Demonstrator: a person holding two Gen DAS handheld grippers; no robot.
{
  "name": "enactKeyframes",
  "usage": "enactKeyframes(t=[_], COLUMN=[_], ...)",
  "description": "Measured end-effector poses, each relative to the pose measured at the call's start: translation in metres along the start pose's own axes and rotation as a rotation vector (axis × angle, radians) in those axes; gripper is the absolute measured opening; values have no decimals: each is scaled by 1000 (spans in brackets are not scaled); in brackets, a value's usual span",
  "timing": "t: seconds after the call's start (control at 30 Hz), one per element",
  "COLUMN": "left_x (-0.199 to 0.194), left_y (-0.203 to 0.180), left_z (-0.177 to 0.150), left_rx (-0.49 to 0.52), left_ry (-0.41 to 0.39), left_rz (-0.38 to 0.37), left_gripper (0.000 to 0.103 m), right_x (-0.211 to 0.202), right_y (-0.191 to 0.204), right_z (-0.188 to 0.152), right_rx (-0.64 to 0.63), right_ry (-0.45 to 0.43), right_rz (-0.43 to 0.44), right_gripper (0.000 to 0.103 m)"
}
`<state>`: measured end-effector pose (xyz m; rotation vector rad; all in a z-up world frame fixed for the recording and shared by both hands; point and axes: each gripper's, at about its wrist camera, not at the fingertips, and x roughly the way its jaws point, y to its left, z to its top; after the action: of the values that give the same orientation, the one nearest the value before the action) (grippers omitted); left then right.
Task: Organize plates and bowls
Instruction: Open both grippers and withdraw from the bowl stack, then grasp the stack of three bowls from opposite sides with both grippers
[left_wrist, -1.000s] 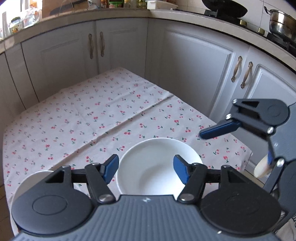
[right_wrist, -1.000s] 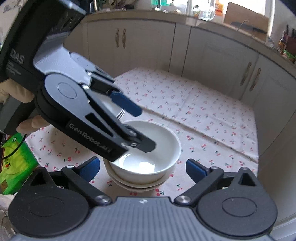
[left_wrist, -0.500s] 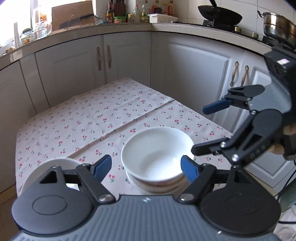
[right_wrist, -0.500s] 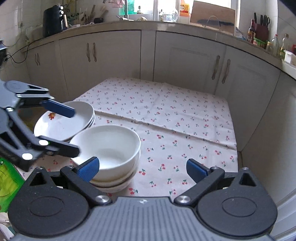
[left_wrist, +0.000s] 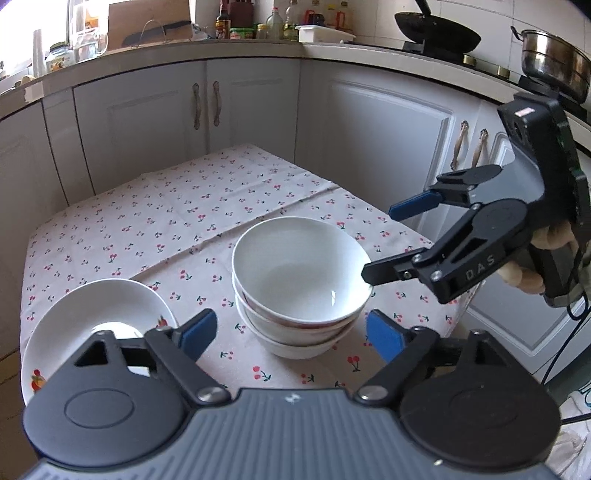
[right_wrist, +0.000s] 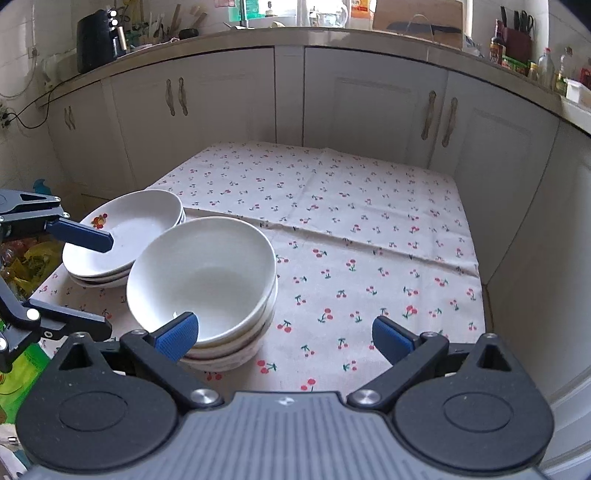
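Your left gripper (left_wrist: 291, 330) hangs with its jaws spread wide and nothing between them, just short of the stack of white bowls (left_wrist: 299, 288); your right gripper (right_wrist: 286, 332) is likewise agape and empty, beside the same stack. Those bowls sit nested, three by the look of it, near the front edge of the cherry-print tablecloth (right_wrist: 332, 206) that covers the counter. Just to their left, close but not touching as far as you can see, lies a stack of shallow white plates (right_wrist: 122, 229) with a small fruit motif on the rim.

Judge the bowls as glazed ceramic: stiff, fairly heavy once nested, slick under rubber pads and quick to chip if knocked together. Take one by pinching its rim wall, one pad inside and one outside, and lift straight up so the bowl below does not drag along. Behind the cloth stand grey cabinet doors (right_wrist: 369, 110).
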<state>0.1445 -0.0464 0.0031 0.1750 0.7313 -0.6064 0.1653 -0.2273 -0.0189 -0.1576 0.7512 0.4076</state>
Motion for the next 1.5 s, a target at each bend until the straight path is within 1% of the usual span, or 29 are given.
enactKeyframes(t=[0.07, 0.23, 0.3, 0.37, 0.5, 0.6, 0.67, 0.73, 0.83, 0.93, 1.03, 1.13, 1.3, 1.5], left_x=[1, 9, 14, 21, 38, 53, 62, 71, 79, 85, 88, 91, 97, 105], left_y=[0, -3, -5, -5, -1, 2, 4, 5, 5, 1, 2, 3, 6, 12], left_z=[-2, -12, -17, -21, -26, -27, -29, -31, -34, -36, -34, -33, -30, -21], left_rx=[9, 70, 96, 102, 95, 103, 113, 125, 147, 201, 214, 232, 268, 293], left_ry=[-8, 11, 23, 39, 76, 110, 131, 155, 181, 184, 194, 197, 186, 224], left_rz=[-3, -8, -13, -21, -41, -48, -53, -54, -62, -56, -79, -92, -139, -172], left_gripper=[94, 97, 97, 97, 97, 97, 97, 97, 97, 98, 100, 102, 103, 101], right_x=[-5, -20, -20, -15, 4, 23, 35, 46, 56, 63, 67, 68, 66, 66], right_y=[-2, -5, -4, -1, 4, 8, 10, 10, 13, 15, 14, 14, 11, 10], right_z=[0, -2, -5, -11, -21, -28, -32, -35, -36, -36, -35, -35, -38, -36], right_rx=[11, 30, 28, 11, -19, -56, -81, -97, -123, -152, -144, -163, -185, -229], right_ry=[-13, -40, -26, -2, 68, 120, 150, 181, 204, 222, 224, 220, 194, 188], right_rz=[16, 85, 116, 127, 107, 53, 31, 25, 26, 32, 55, 72, 93, 126], right_gripper=[102, 103, 103, 103, 103, 103, 103, 103, 103, 103, 103, 103, 103, 103])
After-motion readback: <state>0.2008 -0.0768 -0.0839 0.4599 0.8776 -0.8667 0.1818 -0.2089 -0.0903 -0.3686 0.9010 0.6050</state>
